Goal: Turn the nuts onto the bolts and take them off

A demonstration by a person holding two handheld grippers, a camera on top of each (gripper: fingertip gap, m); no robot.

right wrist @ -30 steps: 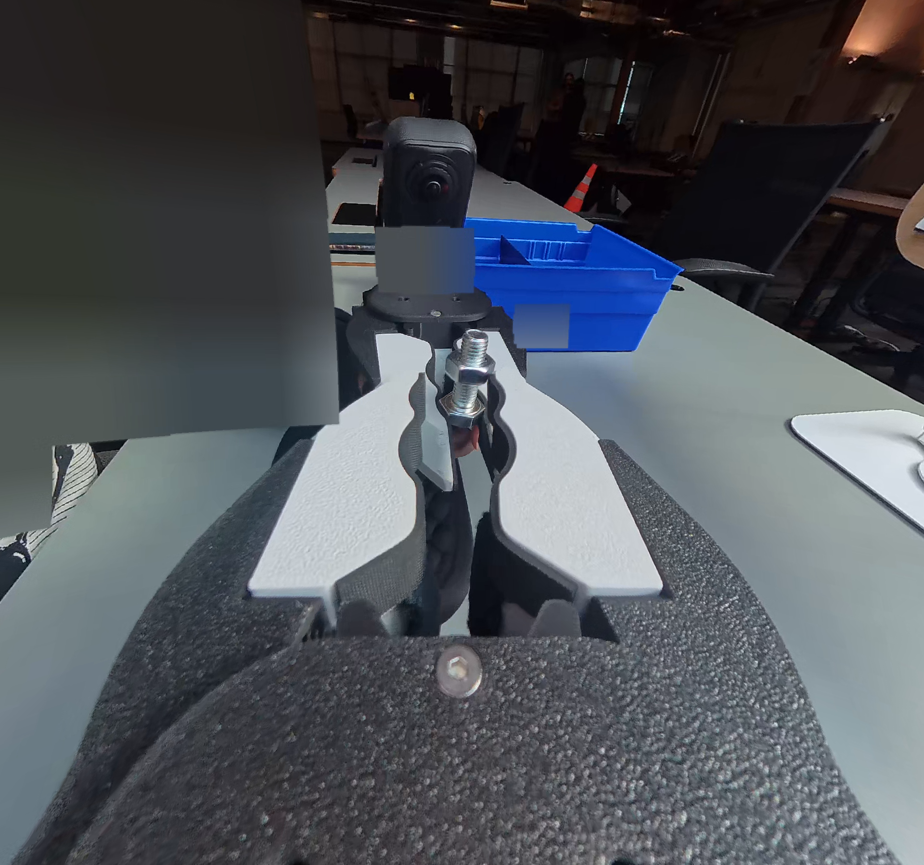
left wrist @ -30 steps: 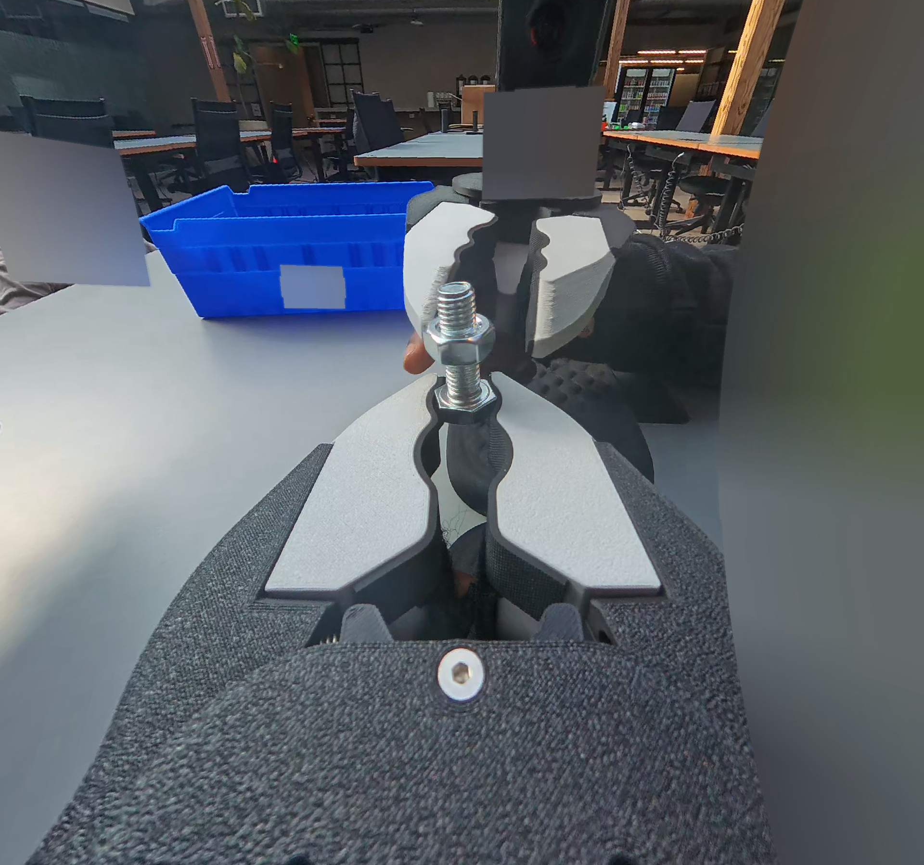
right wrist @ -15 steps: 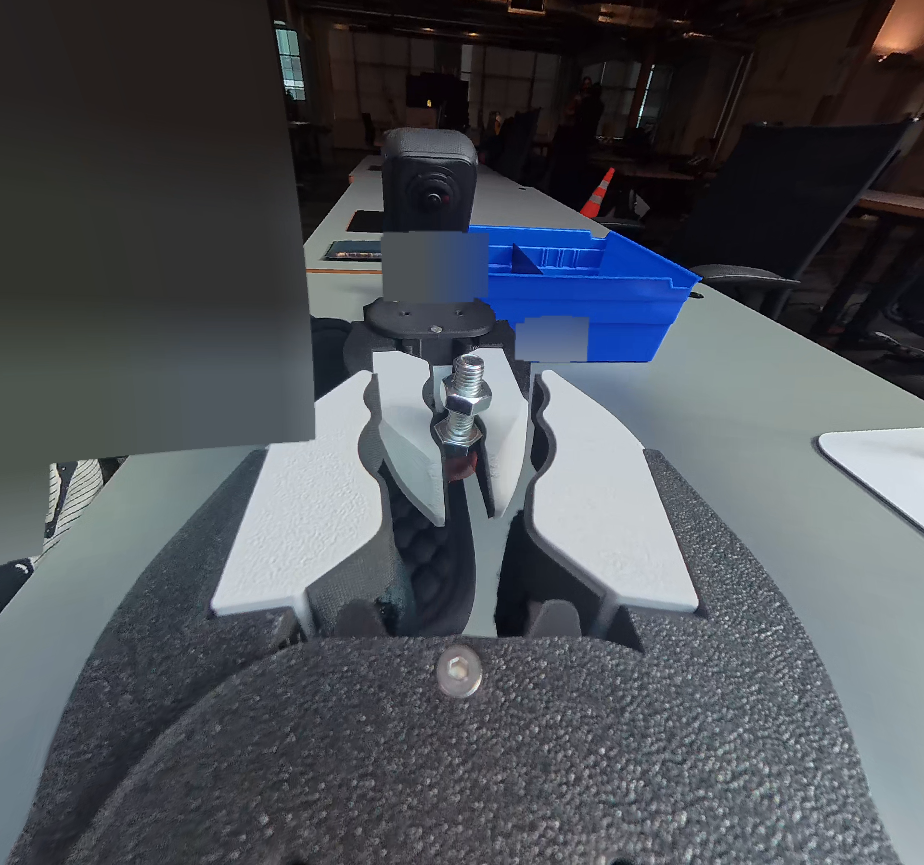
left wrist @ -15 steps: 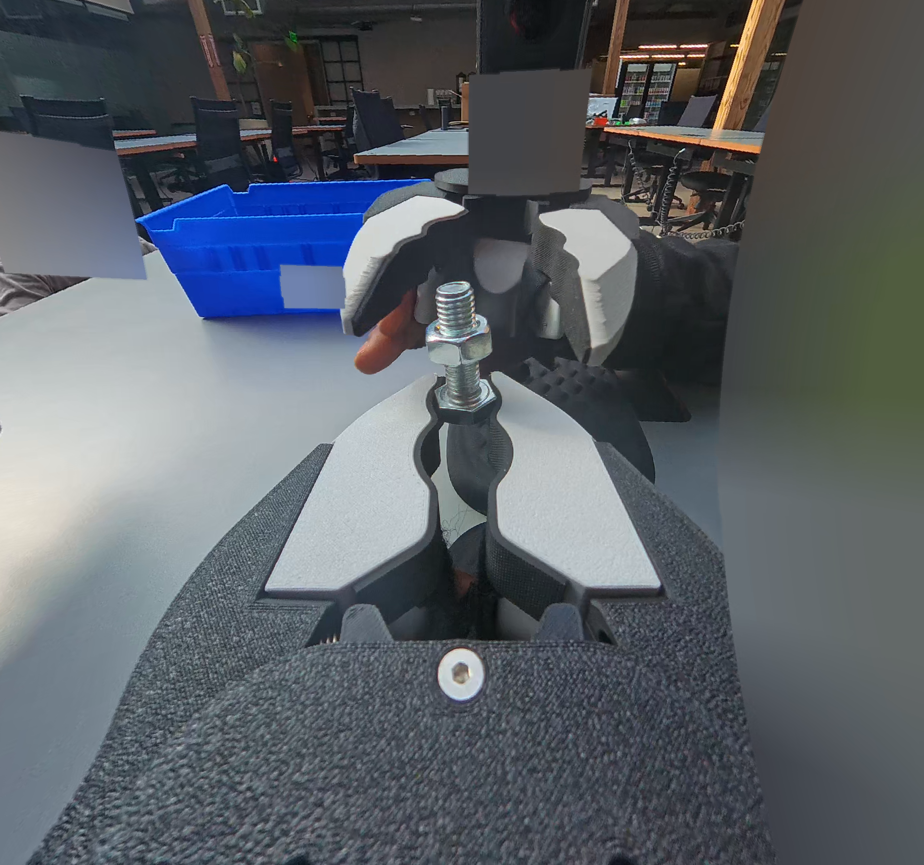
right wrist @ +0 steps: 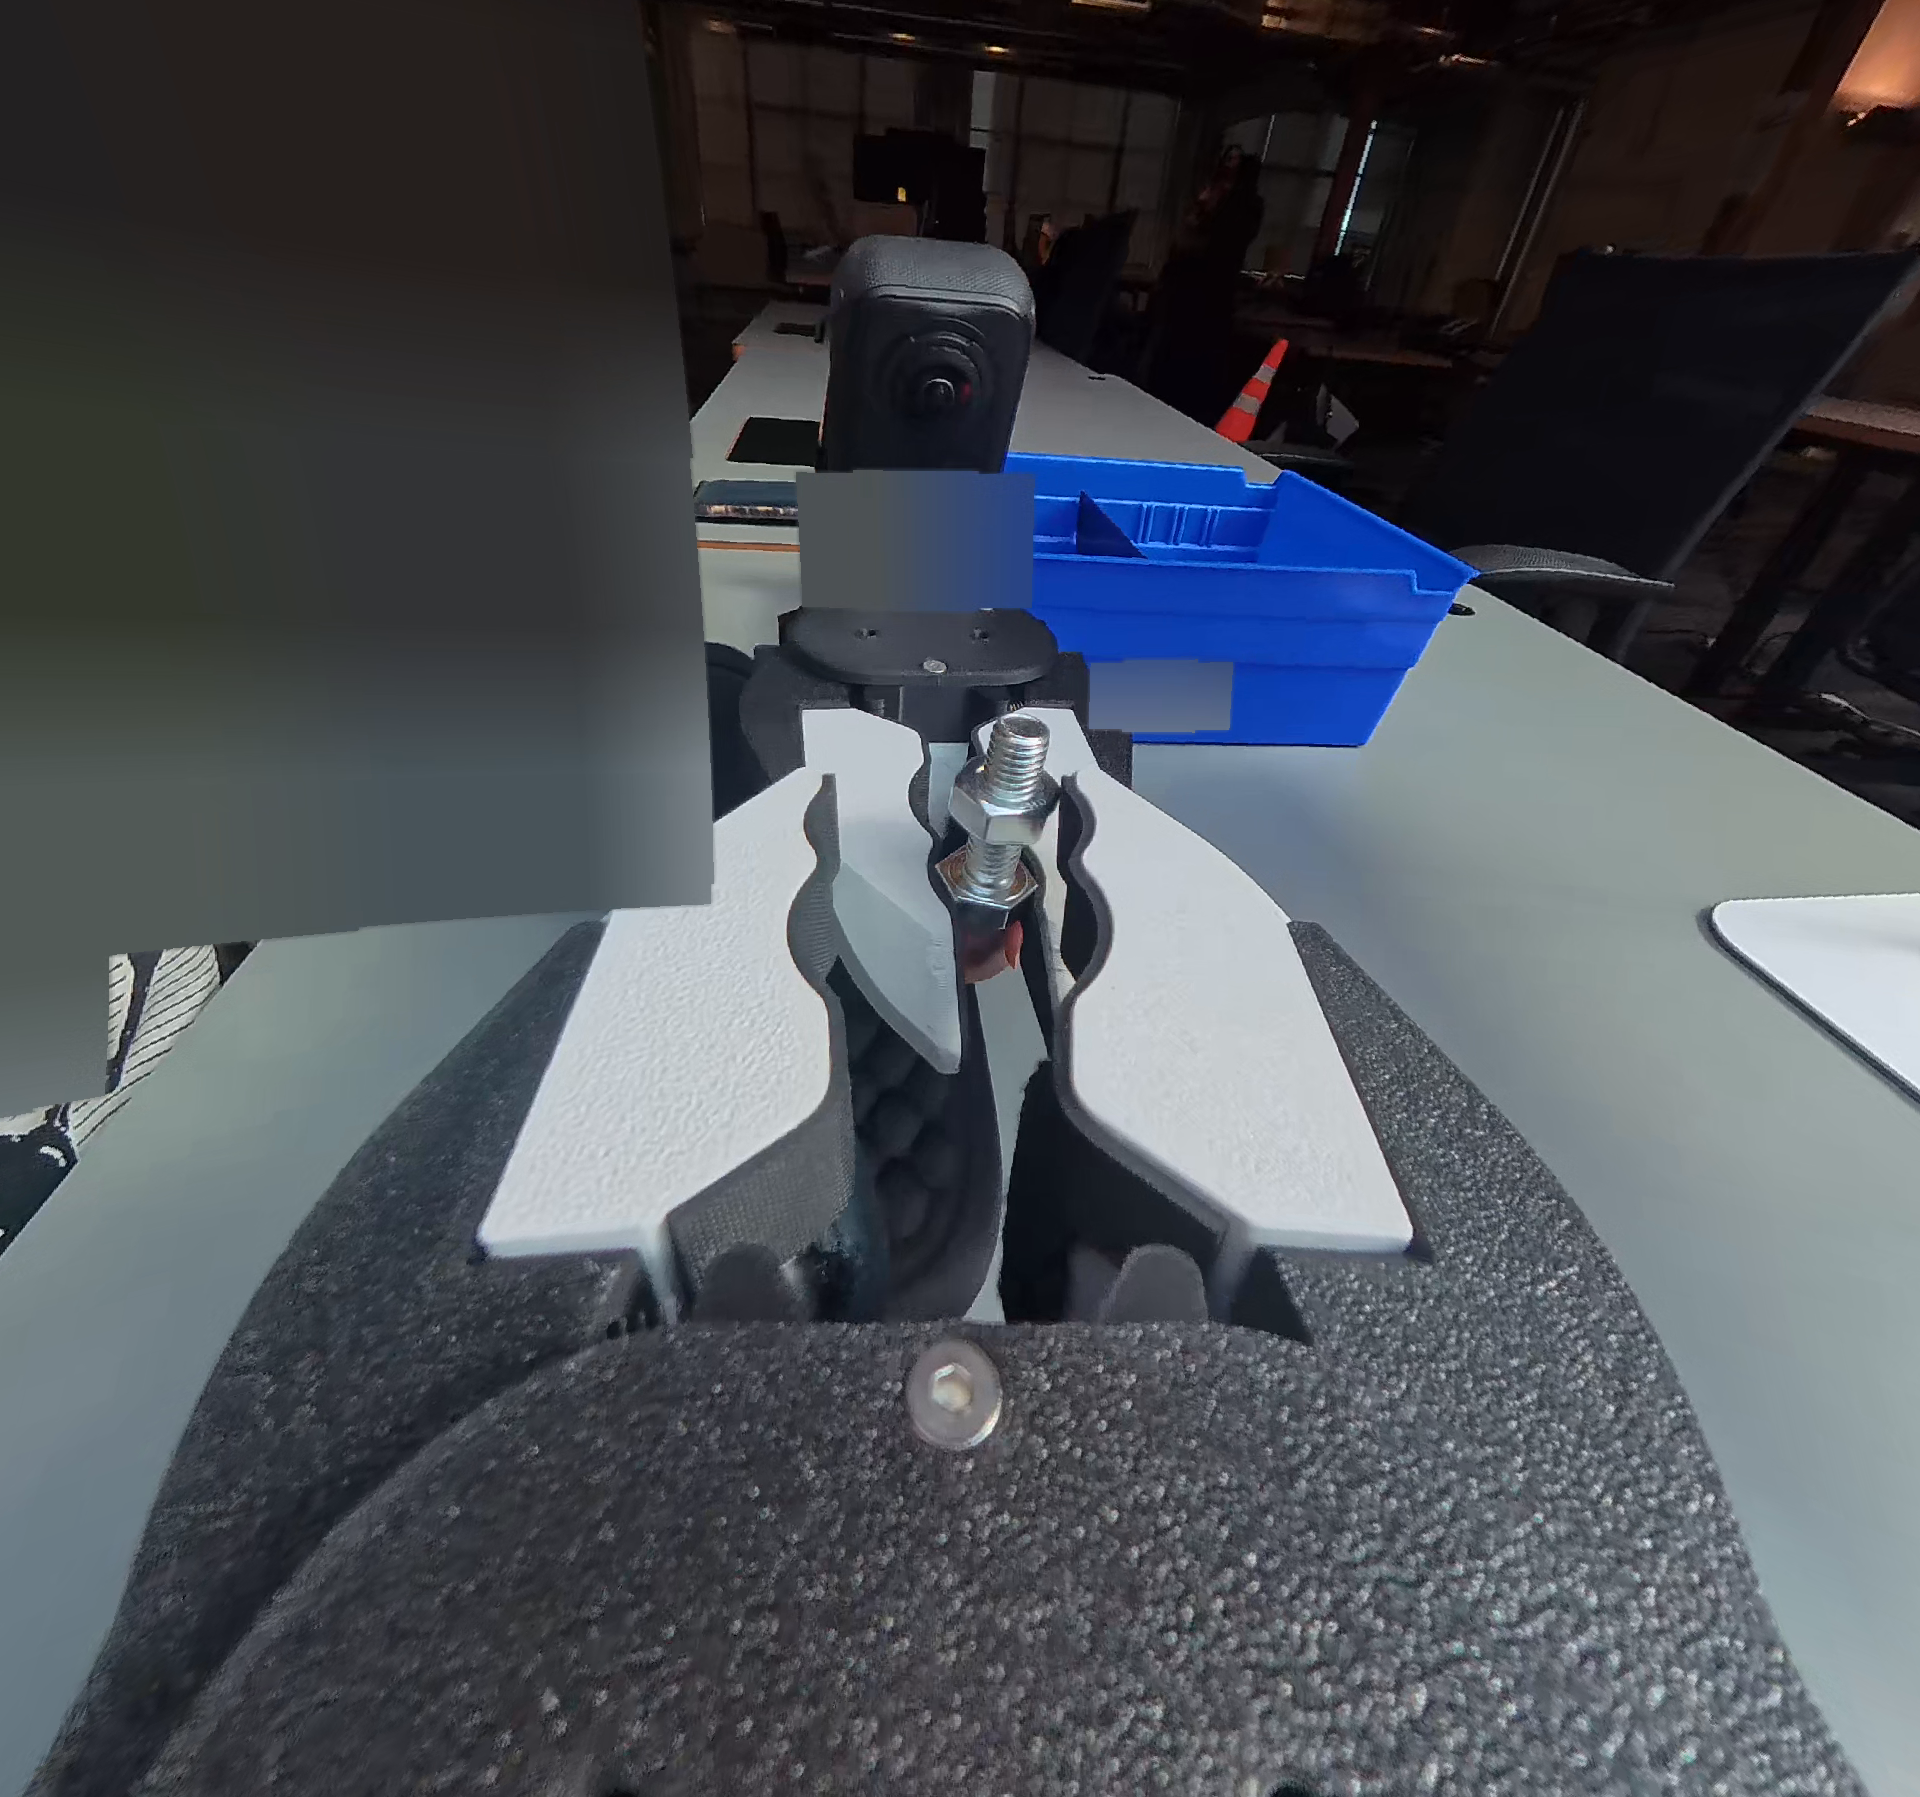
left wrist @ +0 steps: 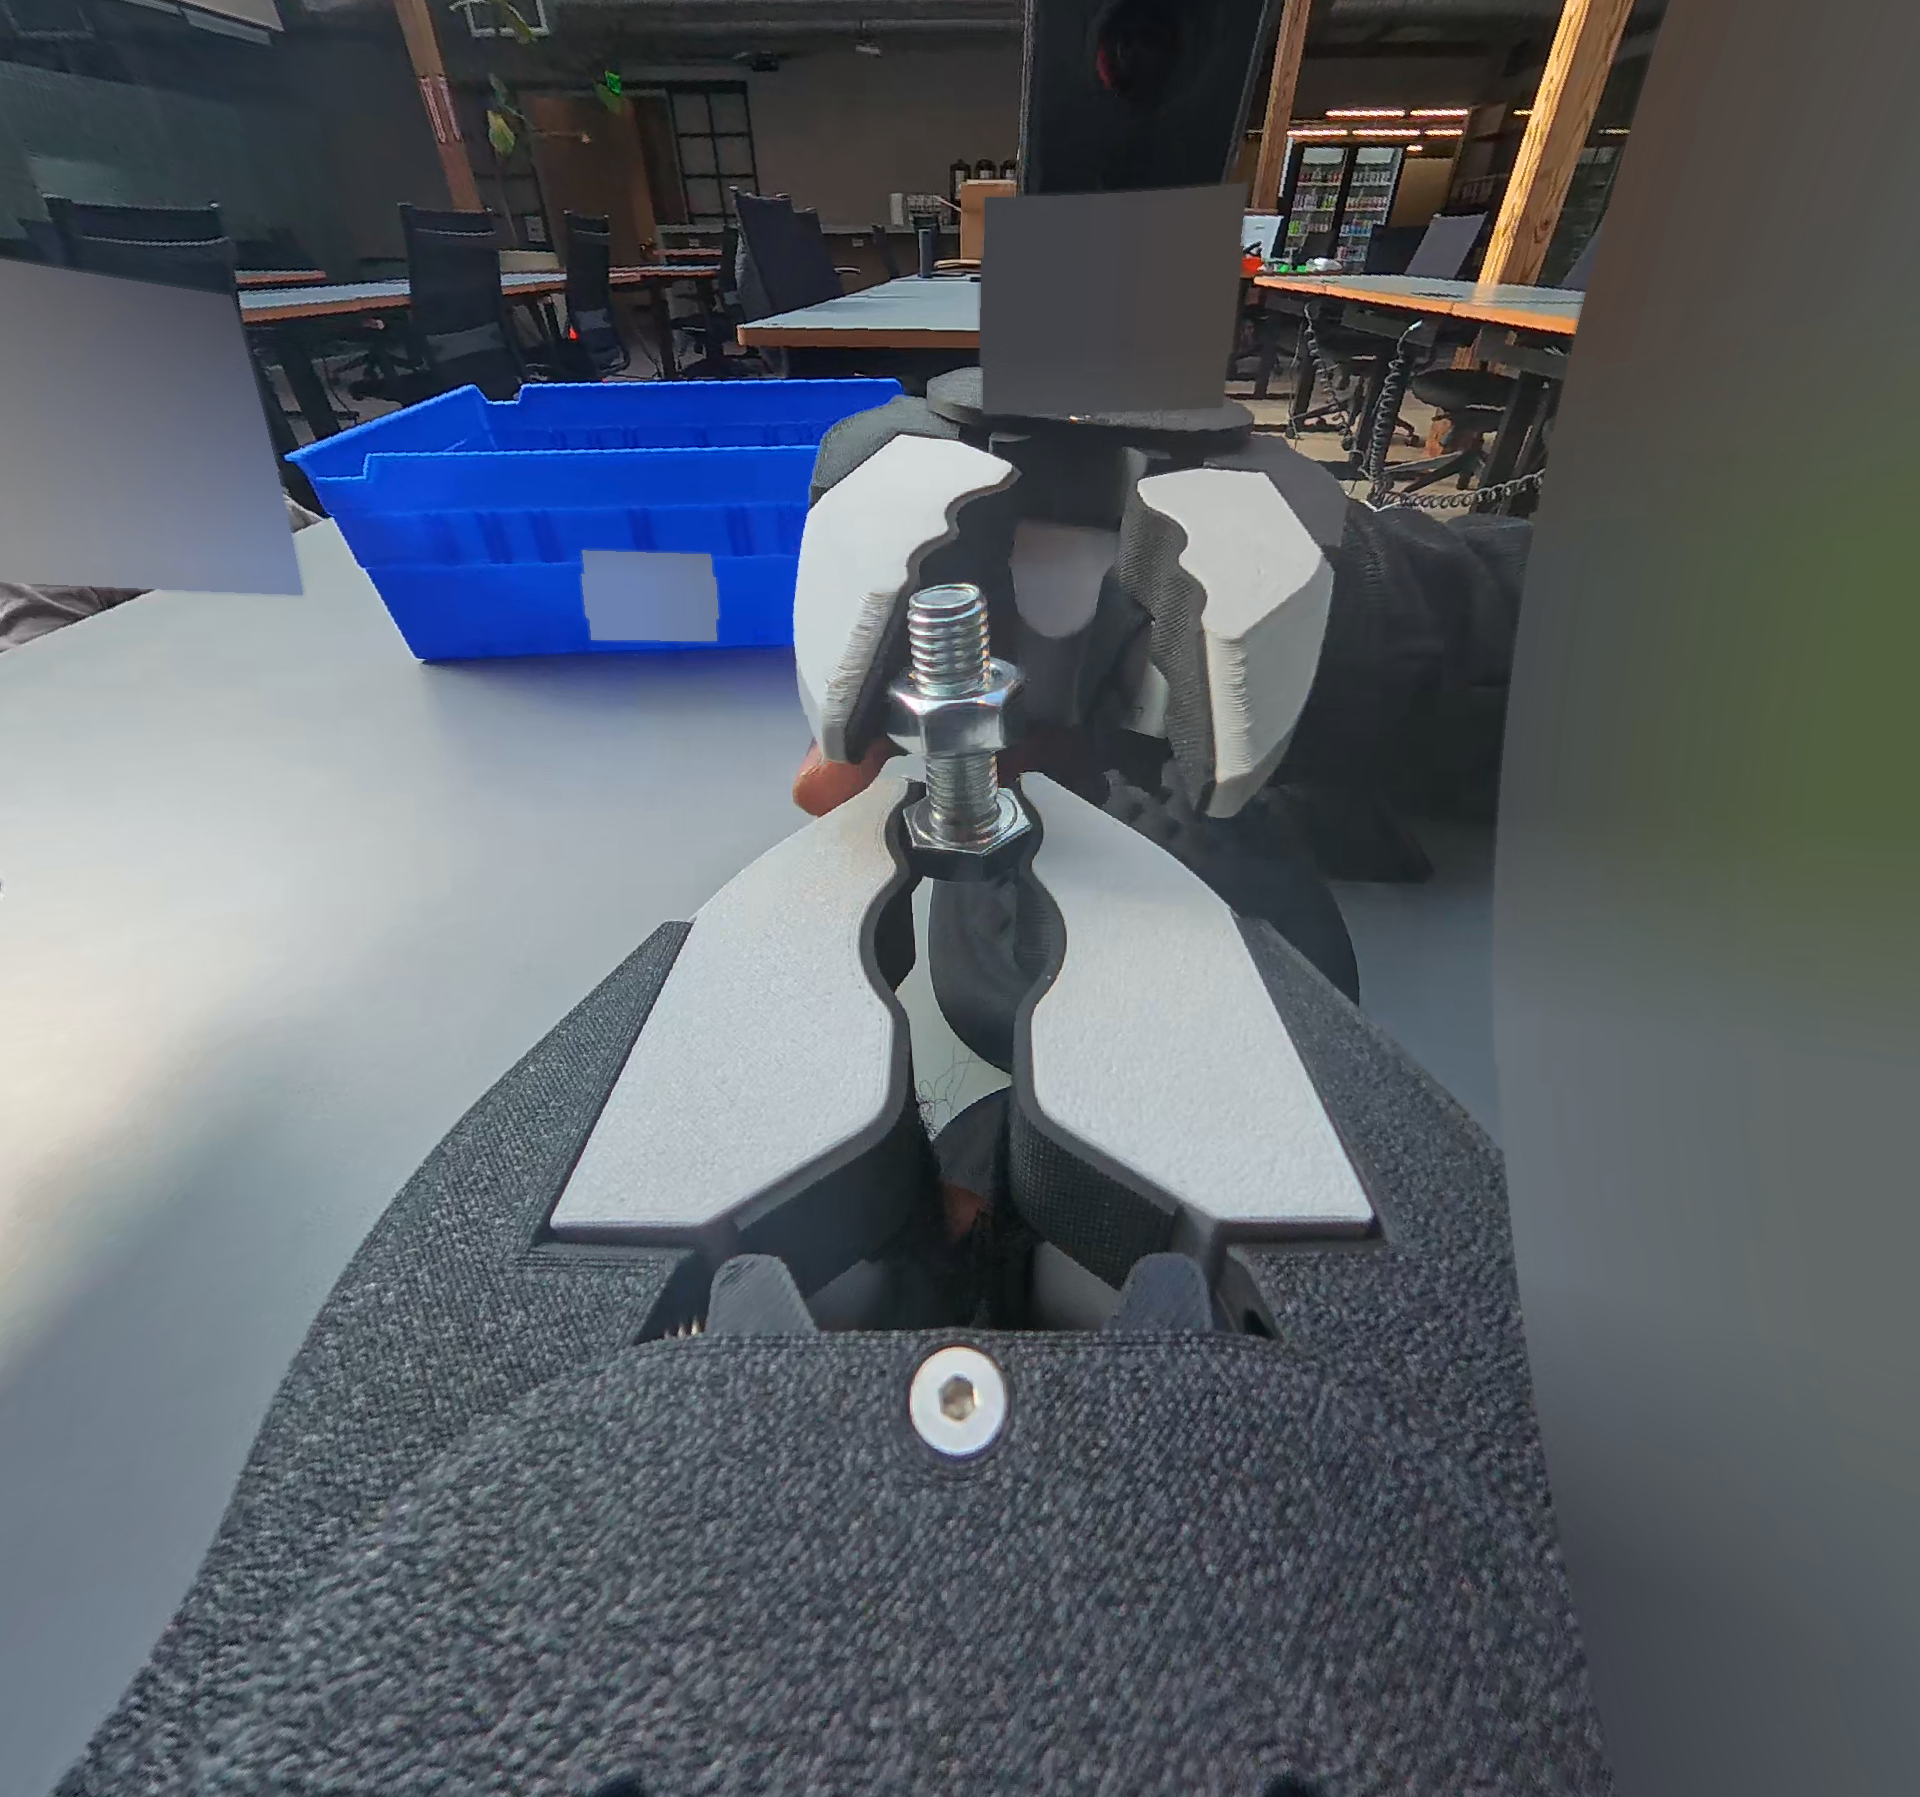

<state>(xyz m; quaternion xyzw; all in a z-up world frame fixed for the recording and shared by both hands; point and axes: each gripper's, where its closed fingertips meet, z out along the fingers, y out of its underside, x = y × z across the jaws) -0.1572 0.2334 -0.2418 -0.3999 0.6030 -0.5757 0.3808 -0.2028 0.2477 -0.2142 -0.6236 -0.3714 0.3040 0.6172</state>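
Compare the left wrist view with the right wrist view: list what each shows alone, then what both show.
Left wrist view only: wooden posts and rows of office chairs behind.

Right wrist view only: an orange traffic cone and a white mat on the table's right edge.

Both: the bolt held head-down by the left hand-held gripper, the nut on its thread with the right hand-held gripper around it, and the blue bin.
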